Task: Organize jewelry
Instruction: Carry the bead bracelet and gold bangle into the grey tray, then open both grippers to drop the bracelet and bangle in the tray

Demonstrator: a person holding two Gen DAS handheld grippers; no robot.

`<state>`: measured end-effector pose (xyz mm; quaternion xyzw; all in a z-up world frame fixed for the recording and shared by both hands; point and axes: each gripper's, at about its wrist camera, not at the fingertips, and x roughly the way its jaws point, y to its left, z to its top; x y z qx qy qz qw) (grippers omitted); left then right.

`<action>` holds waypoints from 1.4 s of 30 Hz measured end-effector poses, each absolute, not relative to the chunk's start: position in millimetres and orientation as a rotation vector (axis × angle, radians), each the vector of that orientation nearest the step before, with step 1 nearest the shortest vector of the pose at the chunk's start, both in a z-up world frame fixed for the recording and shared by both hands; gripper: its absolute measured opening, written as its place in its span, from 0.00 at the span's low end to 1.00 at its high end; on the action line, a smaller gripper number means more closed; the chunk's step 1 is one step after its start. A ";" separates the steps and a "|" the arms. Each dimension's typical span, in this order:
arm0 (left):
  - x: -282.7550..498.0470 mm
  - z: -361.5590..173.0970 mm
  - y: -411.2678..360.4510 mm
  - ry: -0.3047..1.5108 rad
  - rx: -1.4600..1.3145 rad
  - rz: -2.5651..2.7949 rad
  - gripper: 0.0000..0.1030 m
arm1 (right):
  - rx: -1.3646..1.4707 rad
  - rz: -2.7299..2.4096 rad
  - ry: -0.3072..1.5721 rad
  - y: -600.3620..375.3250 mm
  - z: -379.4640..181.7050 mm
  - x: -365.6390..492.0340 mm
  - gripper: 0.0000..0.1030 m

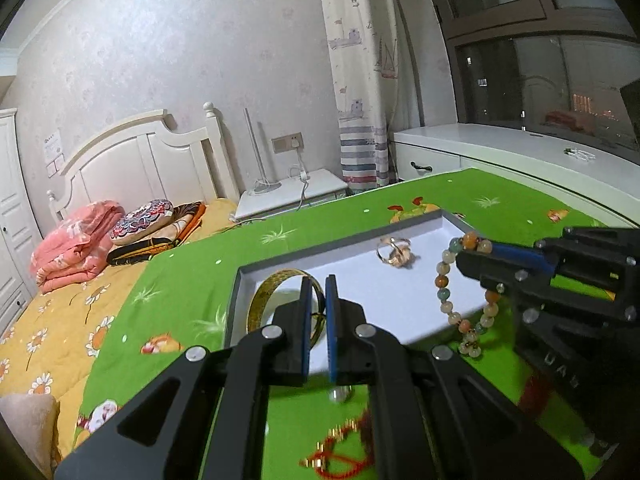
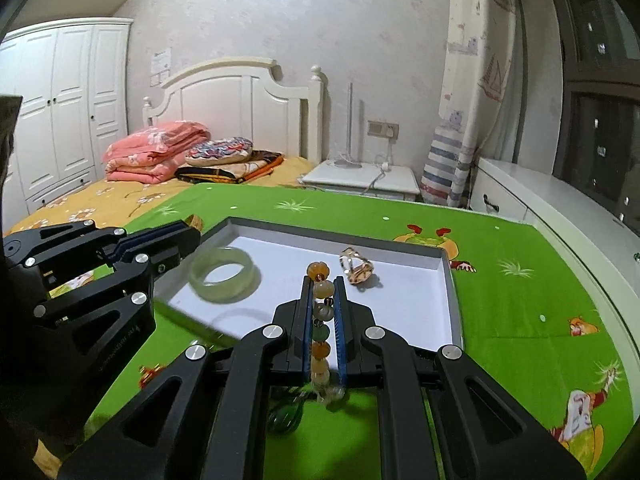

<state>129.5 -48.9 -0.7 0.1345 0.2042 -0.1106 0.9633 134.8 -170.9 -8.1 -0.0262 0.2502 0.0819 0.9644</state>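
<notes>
A shallow white tray with a grey rim point(image 1: 256, 266) point(image 2: 450, 280) lies on the green cloth. My left gripper point(image 1: 319, 281) is shut on a gold bangle point(image 1: 256, 304), held upright over the tray's near left corner. My right gripper point(image 2: 323, 280) is shut on a bracelet of orange, cream and green beads point(image 2: 321, 312), which hangs over the tray's right side point(image 1: 444, 276). A pale green jade bangle point(image 2: 224, 276) and a cluster of gold rings point(image 2: 356, 268) point(image 1: 394, 254) lie inside the tray. Each gripper shows in the other's view point(image 1: 466, 258) point(image 2: 190, 236).
A green cartoon-print cloth point(image 2: 520, 320) covers the table. A red-cord ornament point(image 1: 340, 444) and a green glass piece point(image 2: 284, 420) lie on it near me. Behind are a bed with a pink blanket point(image 2: 152, 152), a white nightstand point(image 2: 360, 178) and a white cabinet point(image 1: 500, 152).
</notes>
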 end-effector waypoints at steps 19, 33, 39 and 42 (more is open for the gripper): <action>233.2 2.9 -74.6 0.532 0.264 -0.151 0.06 | -0.054 0.071 0.606 -185.6 1.1 210.3 0.11; 243.6 -6.8 -71.4 0.580 0.253 -0.110 0.64 | -0.029 0.047 0.640 -198.2 -2.4 210.2 0.44; 218.0 2.3 -54.9 0.571 0.237 -0.092 0.85 | -0.026 0.086 0.620 -196.3 3.6 173.3 0.51; 191.9 5.8 -38.0 0.558 0.207 -0.105 0.89 | -0.038 0.105 0.603 -192.5 1.3 147.2 0.53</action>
